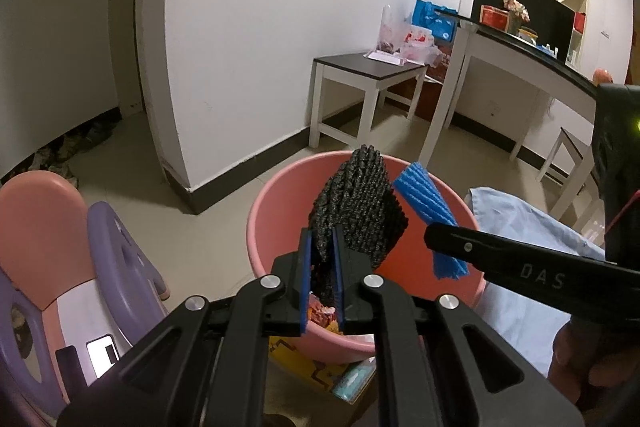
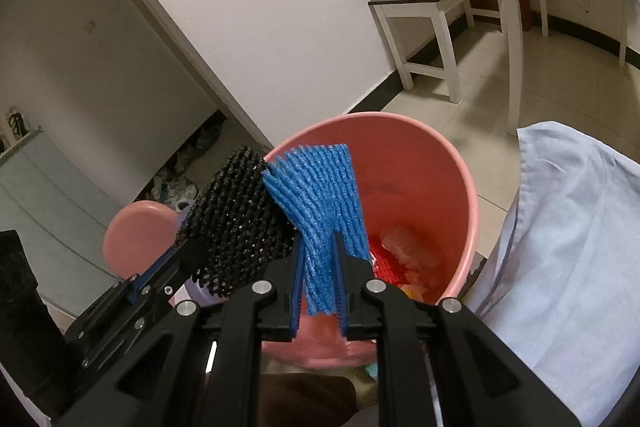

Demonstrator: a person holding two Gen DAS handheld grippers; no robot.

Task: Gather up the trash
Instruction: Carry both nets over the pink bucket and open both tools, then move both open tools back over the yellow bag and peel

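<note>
My left gripper [image 1: 322, 247] is shut on a black foam net sleeve [image 1: 358, 203] and holds it over a pink bucket [image 1: 272, 195]. My right gripper [image 2: 318, 251] is shut on a blue foam net sleeve [image 2: 320, 195] over the same bucket [image 2: 460, 187]. The two sleeves touch at their edges. The black sleeve [image 2: 236, 215] and the left gripper also show in the right wrist view. The blue sleeve [image 1: 430, 207] and a right finger [image 1: 520, 263] show in the left wrist view. Red and pale scraps [image 2: 404, 259] lie in the bucket's bottom.
A pale blue cloth [image 2: 568, 247] lies right of the bucket. A pink and purple child's chair [image 1: 60, 267] stands at its left. A low dark-topped table [image 1: 368, 71] with bags stands by the white wall. A long counter [image 1: 532, 55] runs at the far right.
</note>
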